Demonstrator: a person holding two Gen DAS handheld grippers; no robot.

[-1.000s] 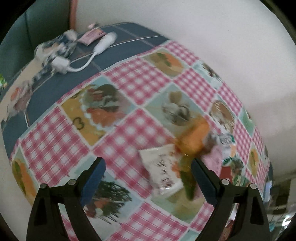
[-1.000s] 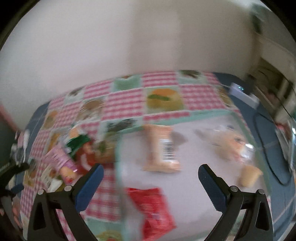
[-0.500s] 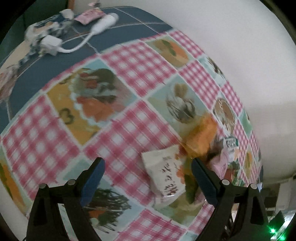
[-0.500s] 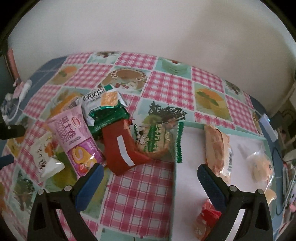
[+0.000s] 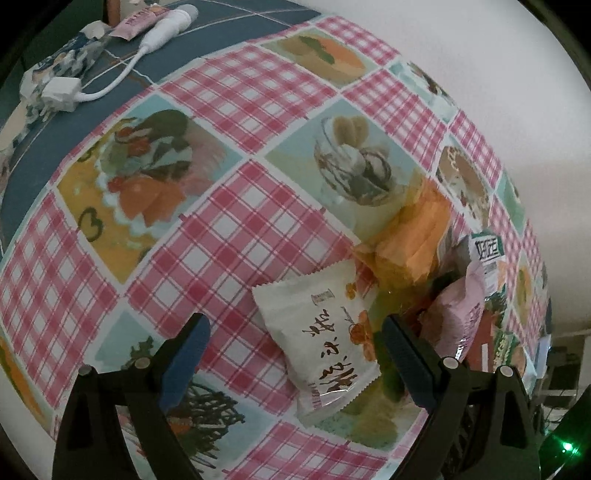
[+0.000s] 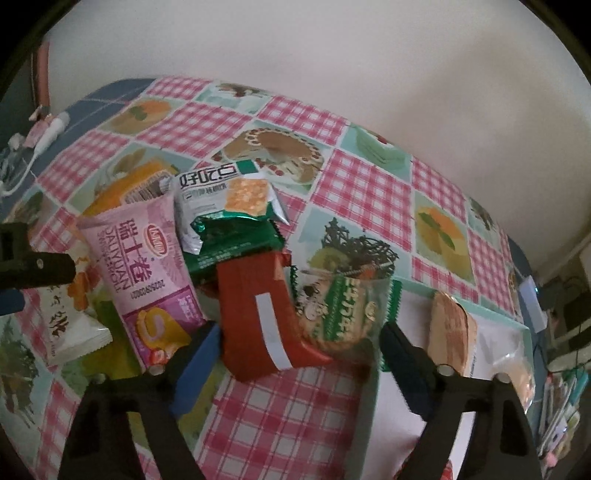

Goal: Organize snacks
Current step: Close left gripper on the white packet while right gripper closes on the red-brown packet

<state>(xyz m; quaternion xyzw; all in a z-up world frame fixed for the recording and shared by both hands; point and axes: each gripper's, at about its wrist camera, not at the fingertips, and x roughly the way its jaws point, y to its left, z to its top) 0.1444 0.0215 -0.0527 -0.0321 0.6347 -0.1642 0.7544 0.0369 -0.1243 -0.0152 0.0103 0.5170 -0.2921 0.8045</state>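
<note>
A heap of snack packets lies on the checked tablecloth. In the right wrist view my right gripper (image 6: 299, 350) is open, just above a red packet (image 6: 264, 306) and a clear green-printed cracker bag (image 6: 343, 310). A pink roll packet (image 6: 144, 273), a green packet (image 6: 236, 240) and a white-green biscuit packet (image 6: 225, 192) lie to the left. In the left wrist view my left gripper (image 5: 295, 350) is open over a white packet (image 5: 325, 328), with an orange packet (image 5: 413, 236) behind it.
A white tray (image 6: 491, 339) at the right holds a tan packet (image 6: 448, 328) and a clear bag (image 6: 517, 373). A white charger and cable (image 5: 110, 77) and a pink tube (image 5: 138, 22) lie on the blue cloth at the far left. A wall runs behind the table.
My right gripper has swung left from over the tray to the snack heap and come lower over the red packet. My left gripper has moved closer to the white packet.
</note>
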